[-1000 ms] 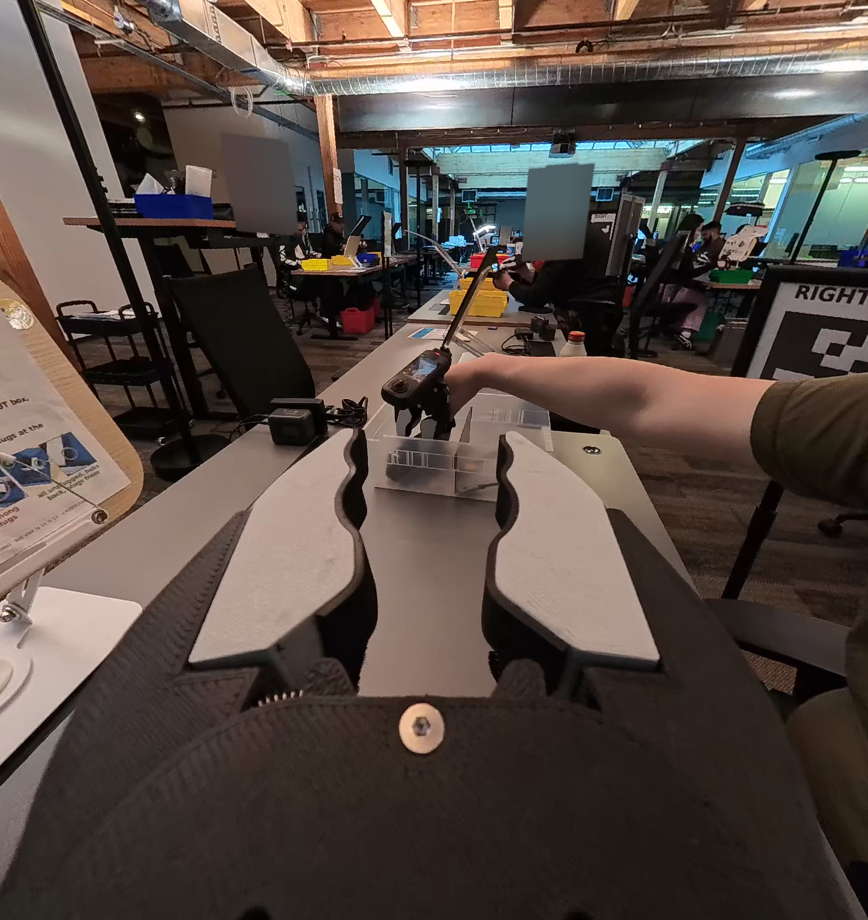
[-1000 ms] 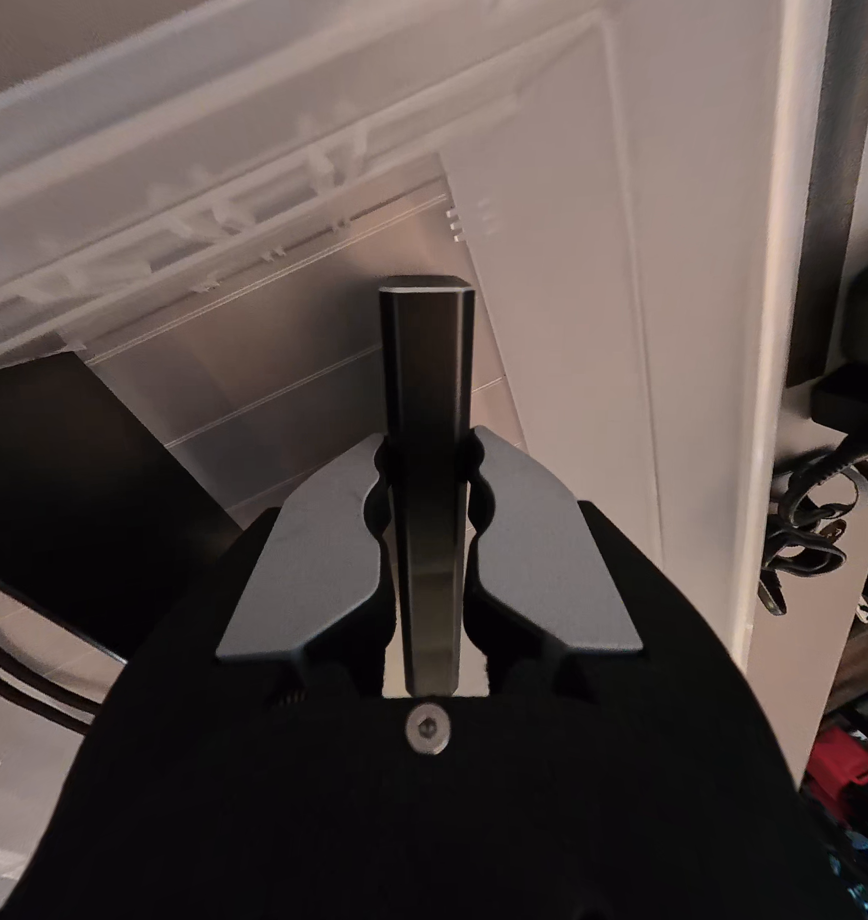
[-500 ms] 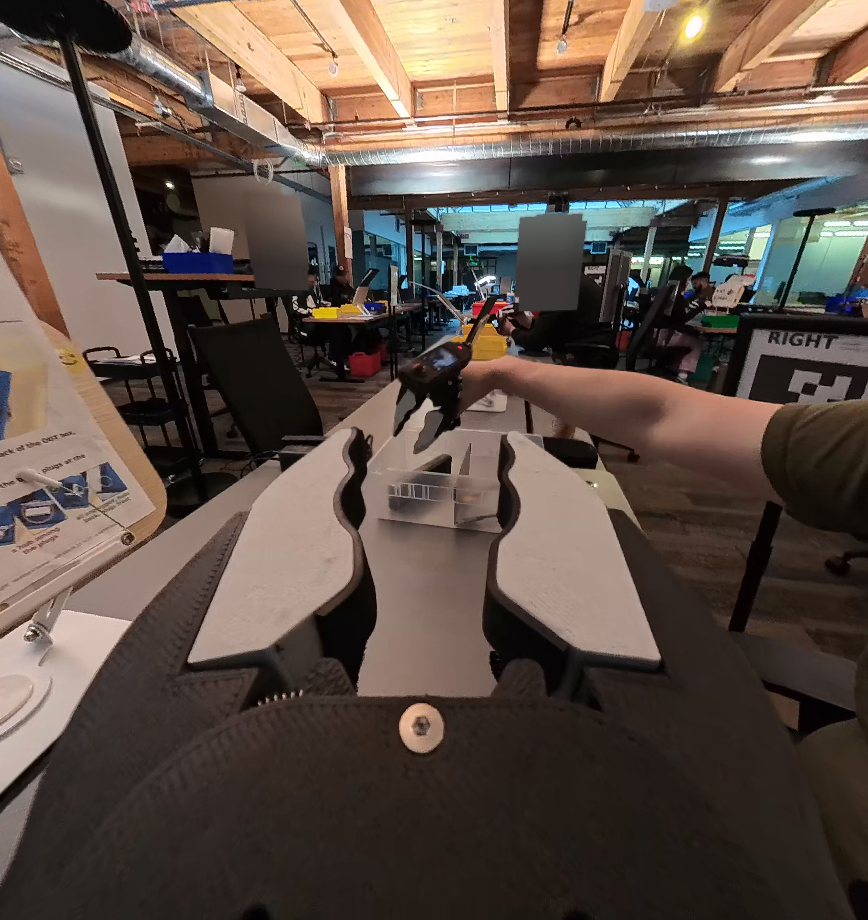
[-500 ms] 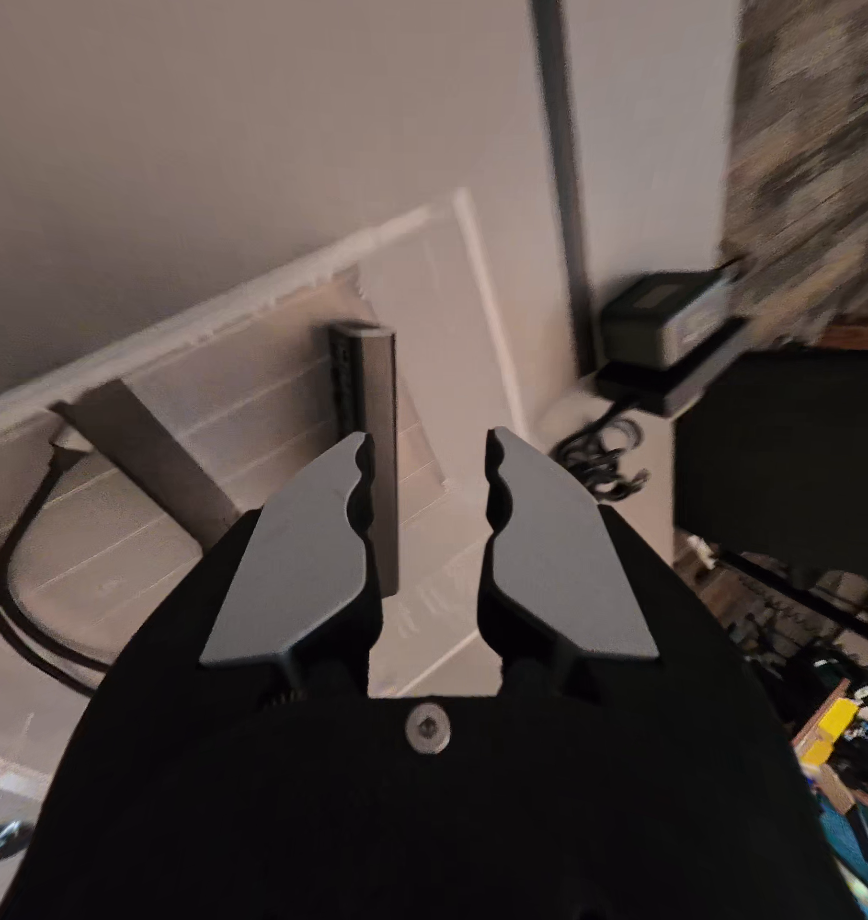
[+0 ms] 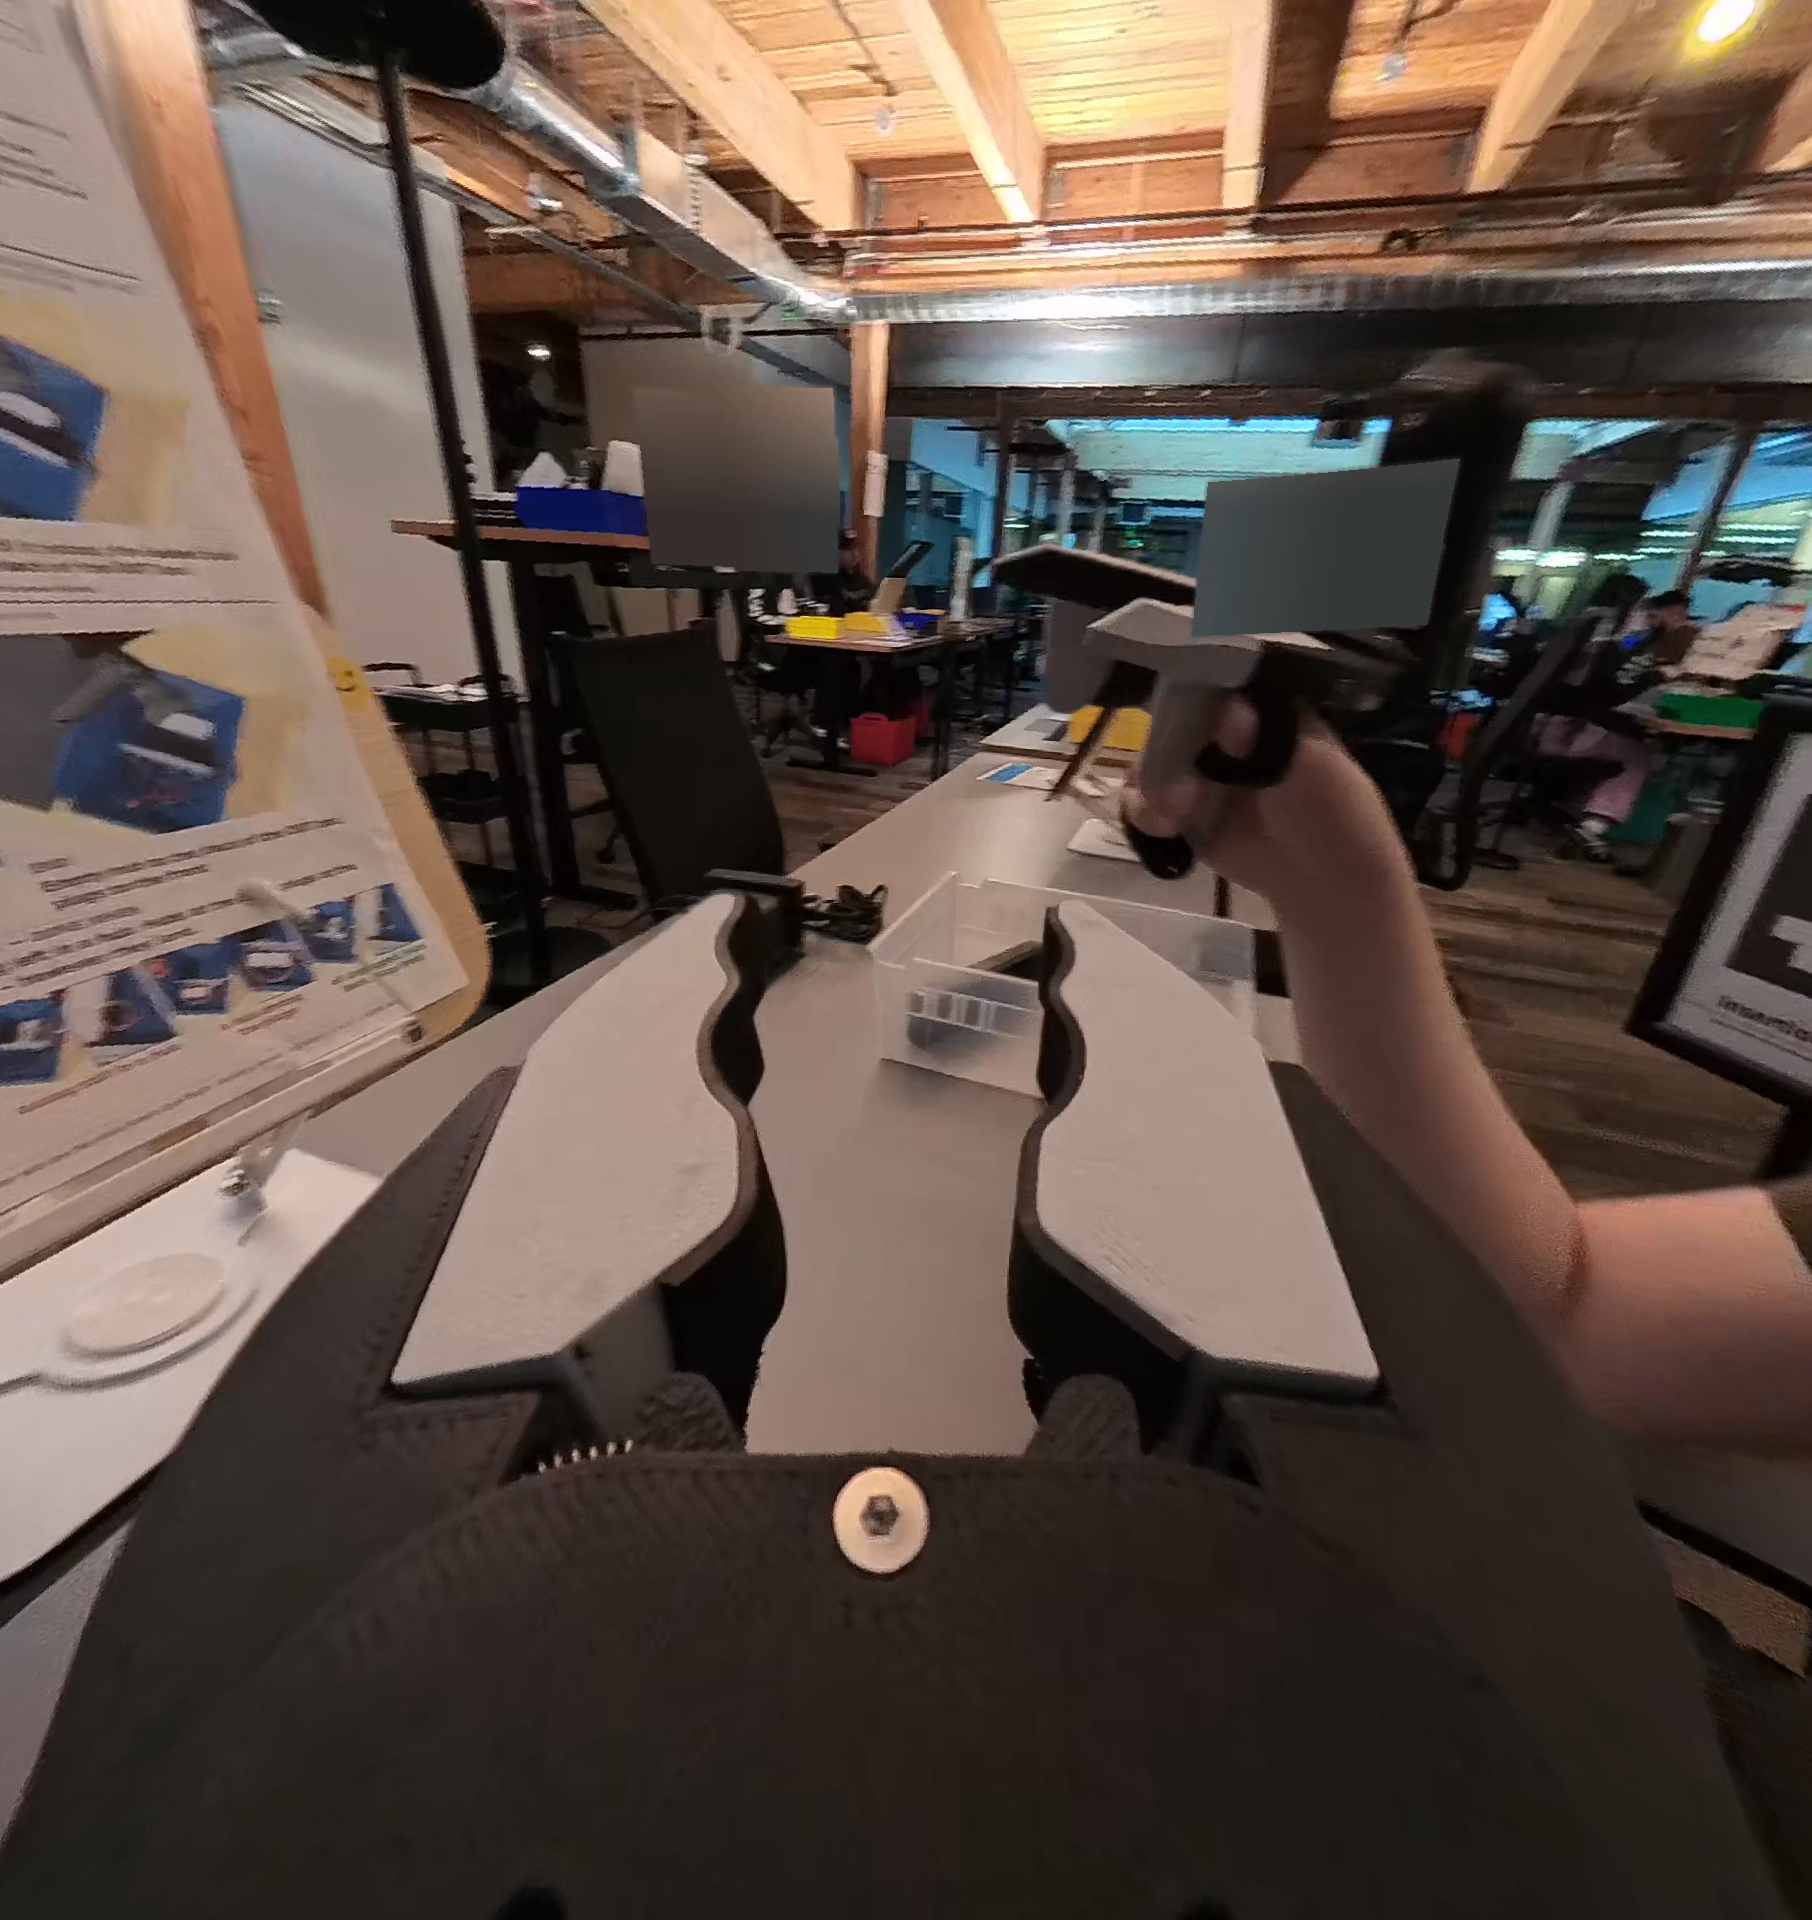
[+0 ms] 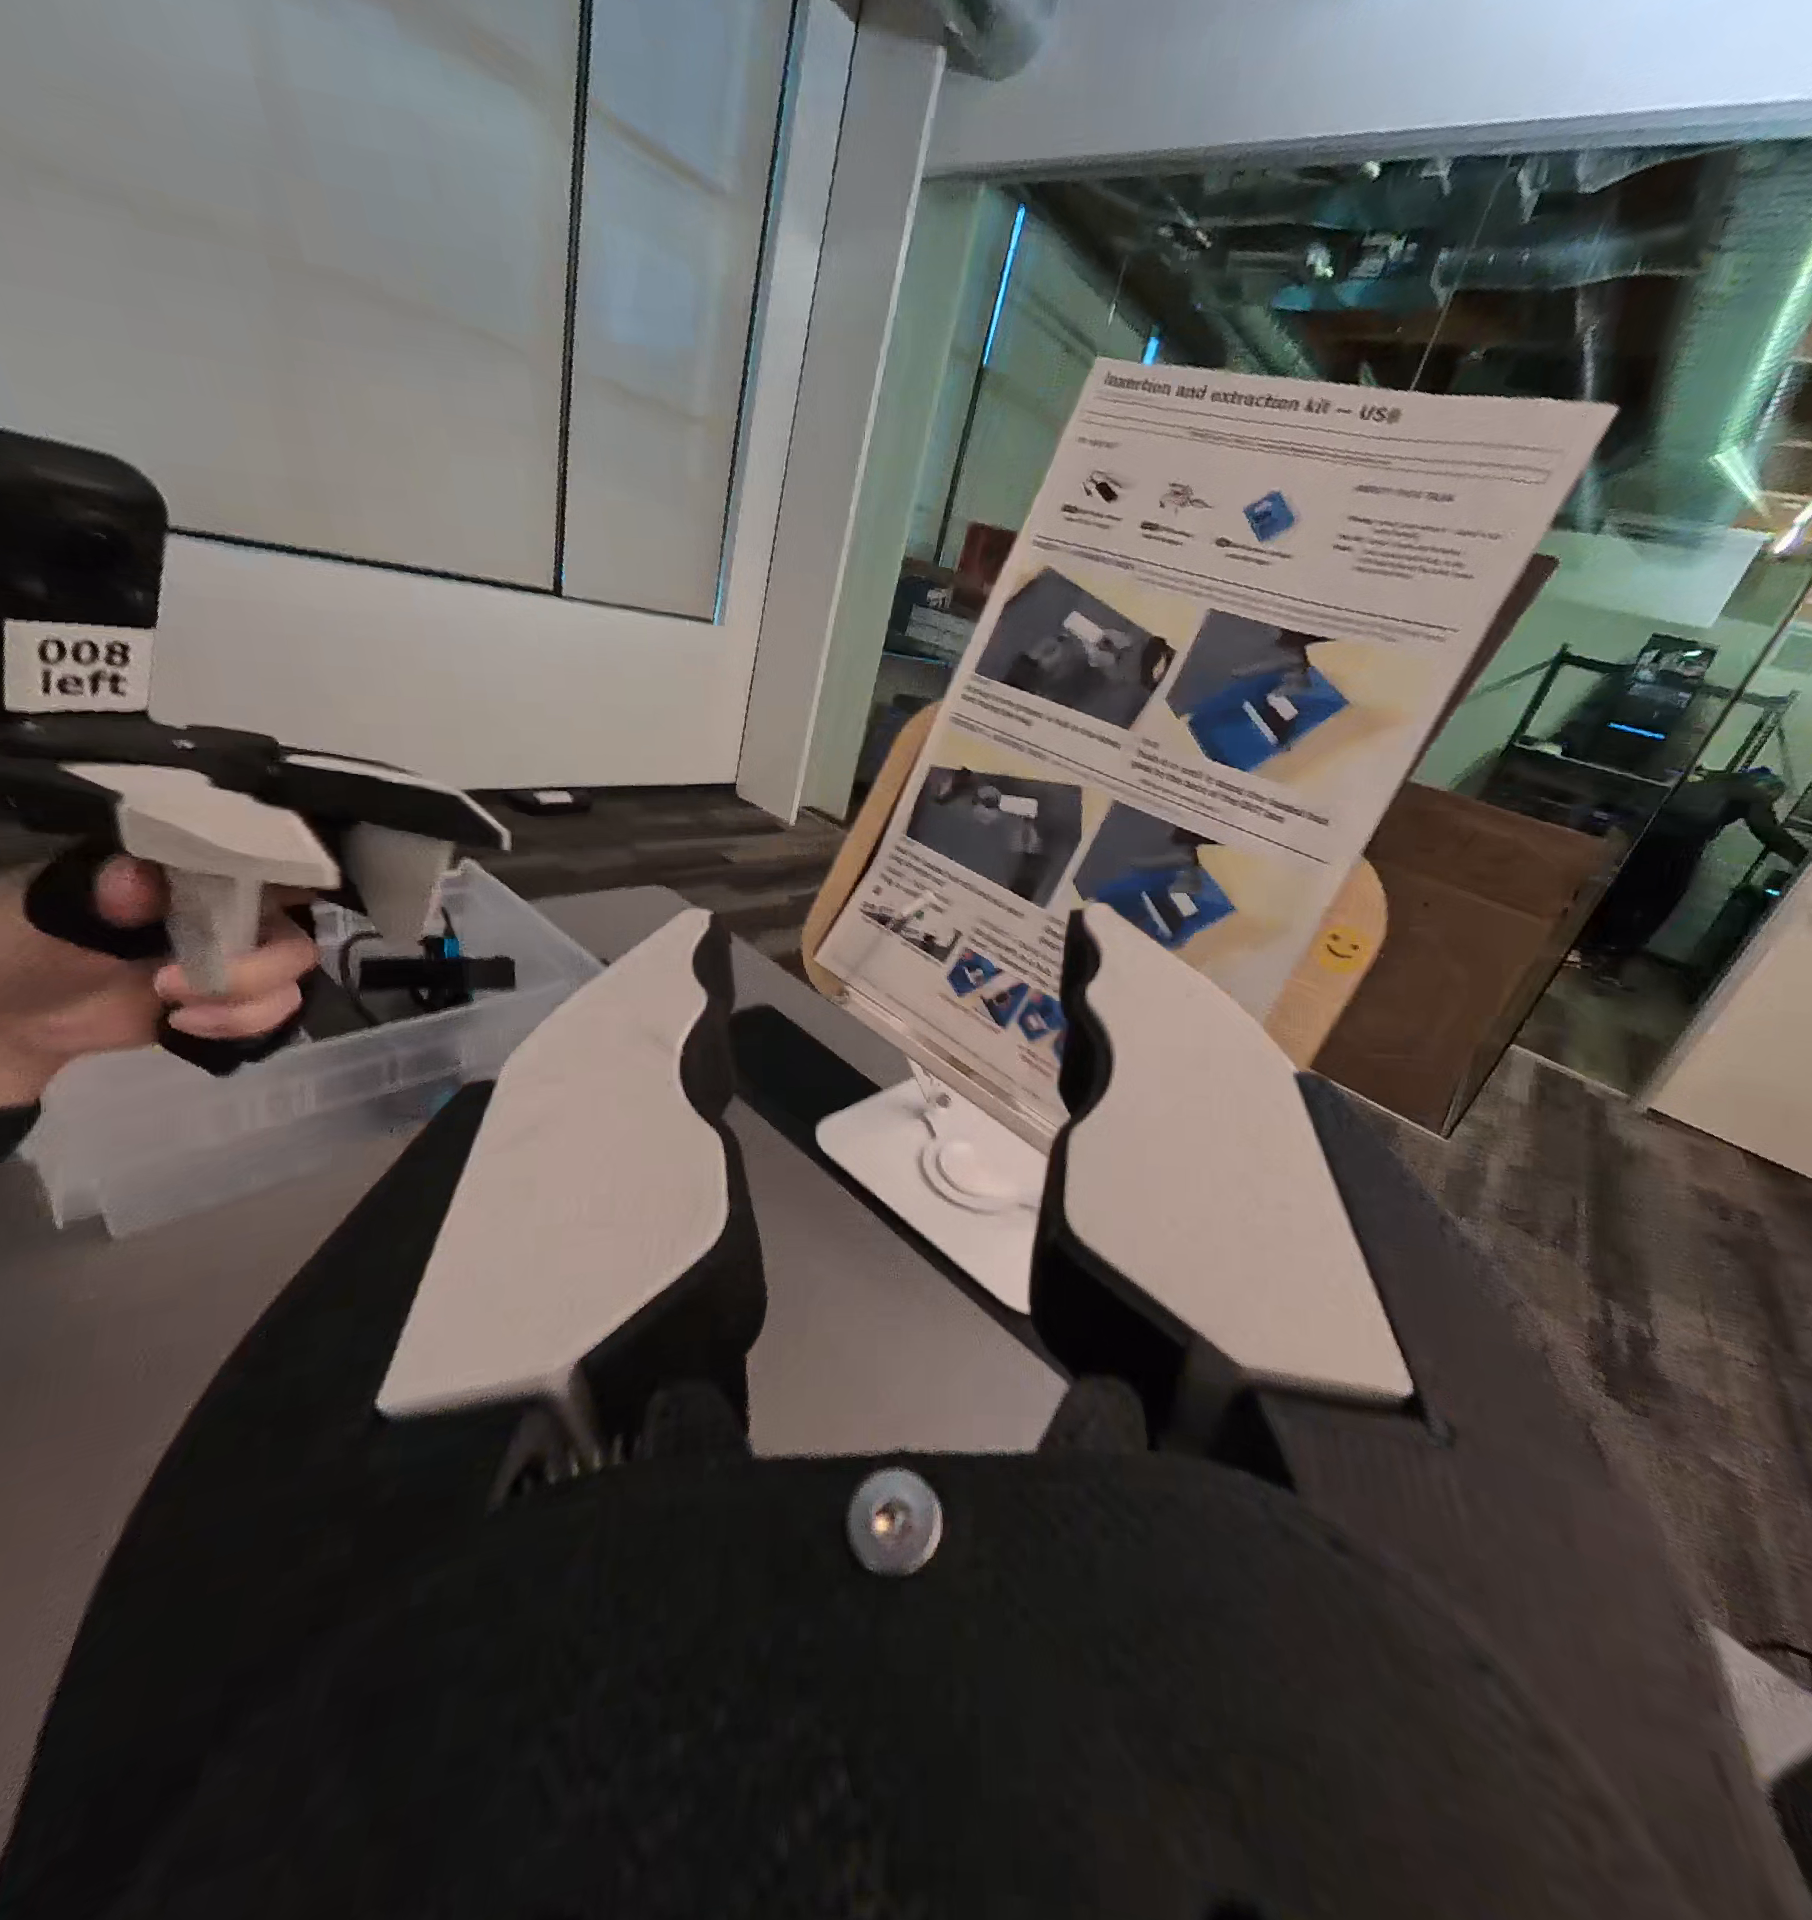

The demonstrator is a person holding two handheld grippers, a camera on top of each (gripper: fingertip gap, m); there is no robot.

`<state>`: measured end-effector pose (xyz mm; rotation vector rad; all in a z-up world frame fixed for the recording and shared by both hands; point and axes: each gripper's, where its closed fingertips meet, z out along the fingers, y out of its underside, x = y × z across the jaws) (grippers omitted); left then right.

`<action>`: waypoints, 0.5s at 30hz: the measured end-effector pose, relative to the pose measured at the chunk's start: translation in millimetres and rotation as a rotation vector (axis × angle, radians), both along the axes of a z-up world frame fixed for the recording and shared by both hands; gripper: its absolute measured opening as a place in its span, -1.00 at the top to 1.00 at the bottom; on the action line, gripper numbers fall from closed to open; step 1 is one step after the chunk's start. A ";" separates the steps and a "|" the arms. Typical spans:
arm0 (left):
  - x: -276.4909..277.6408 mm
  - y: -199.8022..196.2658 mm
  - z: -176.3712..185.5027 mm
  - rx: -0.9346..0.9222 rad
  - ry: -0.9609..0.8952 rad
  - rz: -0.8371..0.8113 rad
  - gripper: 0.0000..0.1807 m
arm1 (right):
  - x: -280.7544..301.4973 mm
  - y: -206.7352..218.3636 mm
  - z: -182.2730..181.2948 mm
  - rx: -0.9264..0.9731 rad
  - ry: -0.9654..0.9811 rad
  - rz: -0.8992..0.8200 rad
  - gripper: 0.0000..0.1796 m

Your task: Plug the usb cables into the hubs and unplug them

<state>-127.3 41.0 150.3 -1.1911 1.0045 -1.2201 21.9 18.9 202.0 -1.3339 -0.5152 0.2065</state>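
Hovering above the grey table (image 5: 881, 1247), the left gripper (image 5: 891, 997) is spread and empty. Far right, the right gripper (image 6: 886, 997) gapes, holding nothing. What may be a hub (image 5: 949, 1013) lies in the clear box (image 5: 969, 1070).

My left tongs (image 5: 889, 1023) show pale grey fingers on a ribbed black body. At one o'clock, a clear box (image 5: 969, 1003) on the grey table (image 5: 881, 1247). At ten o'clock, a white sheet (image 5: 154, 831) with blue pictures, tan board behind.
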 end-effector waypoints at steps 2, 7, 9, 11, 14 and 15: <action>-13.7 15.2 -2.7 0.009 0.031 0.122 0.46 | -15.9 1.4 -3.4 0.005 0.034 -0.008 0.33; -78.9 47.2 -1.6 -0.016 0.041 0.382 0.46 | -31.8 12.7 -16.0 -0.030 -0.012 0.014 0.37; -110.3 65.4 -3.6 -0.012 0.075 0.478 0.48 | -27.7 17.4 -27.9 -0.077 -0.088 -0.008 0.38; -141.1 94.6 -17.7 0.014 0.218 0.573 0.51 | -13.7 20.6 -34.0 -0.091 -0.138 -0.076 0.38; -176.1 140.5 -53.0 0.037 0.498 0.604 0.55 | 0.4 19.8 -33.2 -0.080 -0.122 -0.100 0.38; -182.7 151.0 -67.8 0.024 0.587 0.575 0.57 | 2.6 19.9 -31.7 -0.081 -0.089 -0.087 0.38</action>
